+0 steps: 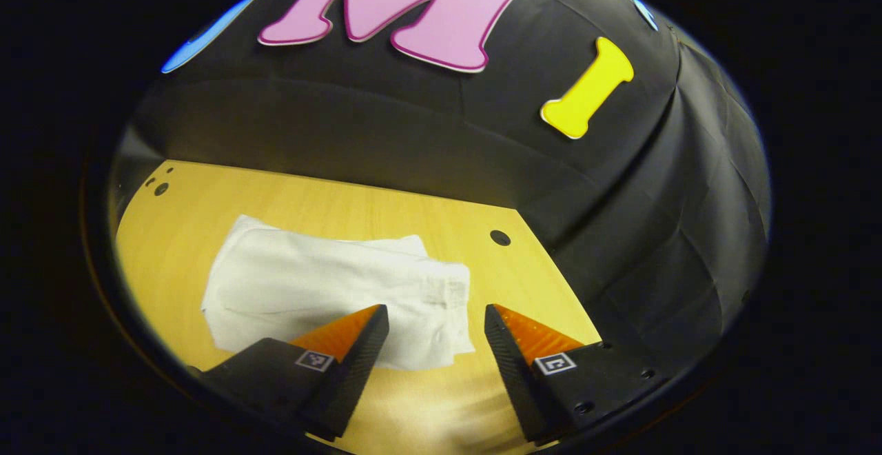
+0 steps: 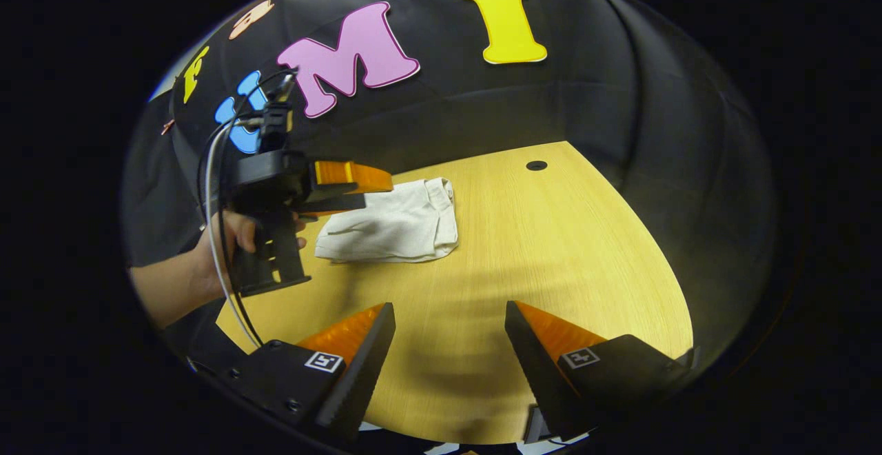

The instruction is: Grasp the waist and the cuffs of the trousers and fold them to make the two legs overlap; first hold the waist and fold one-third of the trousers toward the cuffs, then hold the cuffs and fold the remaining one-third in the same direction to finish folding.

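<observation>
We see our left gripper [image 1: 436,317] spread apart and empty above one folded pair of trousers [image 1: 337,296] on the table [image 1: 386,203]. Our right gripper [image 2: 449,317] gapes empty, trousers farther left; a hand [image 2: 238,234] holds the left.

Booth interior: light wooden table [image 2: 565,248] with round holes [image 2: 536,165]; black cloth wall [image 1: 386,131] behind, creased.

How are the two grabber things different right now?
The left gripper hangs close over the folded white trousers; the right gripper hangs over bare wooden table, farther from them. In the right gripper view the left gripper appears from the side, held by a hand. Both are open and hold nothing.
</observation>
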The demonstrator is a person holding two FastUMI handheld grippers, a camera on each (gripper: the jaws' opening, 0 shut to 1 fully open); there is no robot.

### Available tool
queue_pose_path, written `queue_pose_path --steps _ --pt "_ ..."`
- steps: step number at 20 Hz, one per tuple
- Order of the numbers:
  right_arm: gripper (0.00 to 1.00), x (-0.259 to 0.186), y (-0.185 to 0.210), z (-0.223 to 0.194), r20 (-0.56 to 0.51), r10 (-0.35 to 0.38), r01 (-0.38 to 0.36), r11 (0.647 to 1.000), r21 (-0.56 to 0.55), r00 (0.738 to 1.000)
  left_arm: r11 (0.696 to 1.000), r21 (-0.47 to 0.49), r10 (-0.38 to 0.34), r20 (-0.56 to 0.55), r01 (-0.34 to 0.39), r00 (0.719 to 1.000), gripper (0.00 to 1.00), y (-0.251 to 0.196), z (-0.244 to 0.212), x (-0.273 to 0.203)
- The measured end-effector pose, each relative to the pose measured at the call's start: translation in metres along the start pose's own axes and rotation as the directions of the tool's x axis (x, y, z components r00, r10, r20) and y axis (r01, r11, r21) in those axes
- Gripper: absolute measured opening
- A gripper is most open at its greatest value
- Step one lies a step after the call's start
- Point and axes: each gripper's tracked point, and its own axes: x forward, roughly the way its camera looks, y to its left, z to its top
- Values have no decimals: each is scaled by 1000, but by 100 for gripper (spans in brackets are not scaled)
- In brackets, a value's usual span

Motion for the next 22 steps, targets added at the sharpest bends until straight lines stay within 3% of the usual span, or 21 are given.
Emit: queue_pose_path --steps 1,5,9,14,20,22 --pt "99 2 3 1 2 -1 1 1000 8 1000 1000 19 17 27 -18 999 95 8 3 -17" --pt "98 9 21 10 28 -22 21 1000 14 999 993 65 84 149 -95 985 96 39 12 -98" --pt "99 13 41 16 59 -57 57 998 -1 997 993 -44 120 242 -113 963 96 56 -7 -181" --pt "98 -1 80 19 105 -58 62 998 -32 993 979 -64 203 295 -192 934 96 90 -38 -266" --pt "98 -25 126 10 167 -40 53 996 -69 985 962 -75 271 358 -261 894 96 122 -43 -324" --pt "98 -34 144 6 181 -22 41 994 -102 983 964 -88 267 345 -252 900 96 123 -48 -331"
